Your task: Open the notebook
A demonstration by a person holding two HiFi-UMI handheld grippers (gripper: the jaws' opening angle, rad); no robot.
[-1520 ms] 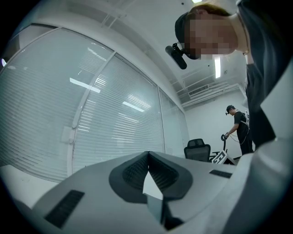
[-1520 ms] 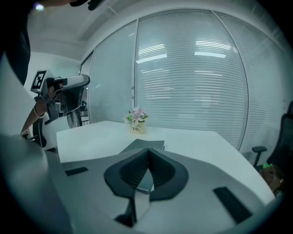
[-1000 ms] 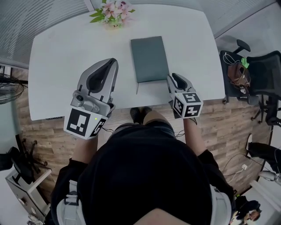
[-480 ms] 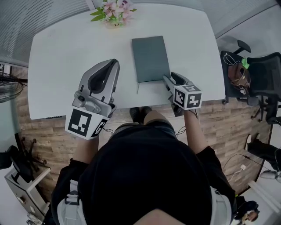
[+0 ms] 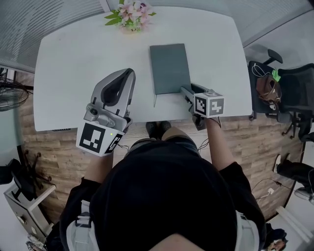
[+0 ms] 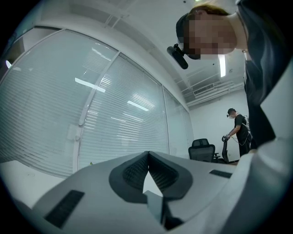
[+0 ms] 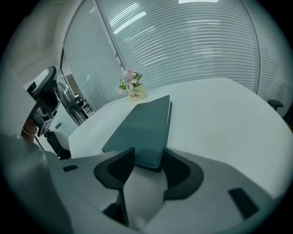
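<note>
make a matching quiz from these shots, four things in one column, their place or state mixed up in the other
1 notebook
2 flowers
3 left gripper
4 right gripper

a fingers together
b far edge of the table
c fingers apart at the notebook's corner
d closed, mid-table

Pairs: 1-d, 2-b, 3-a, 4-c.
The right fingers have just been opening, that corner between them.
</note>
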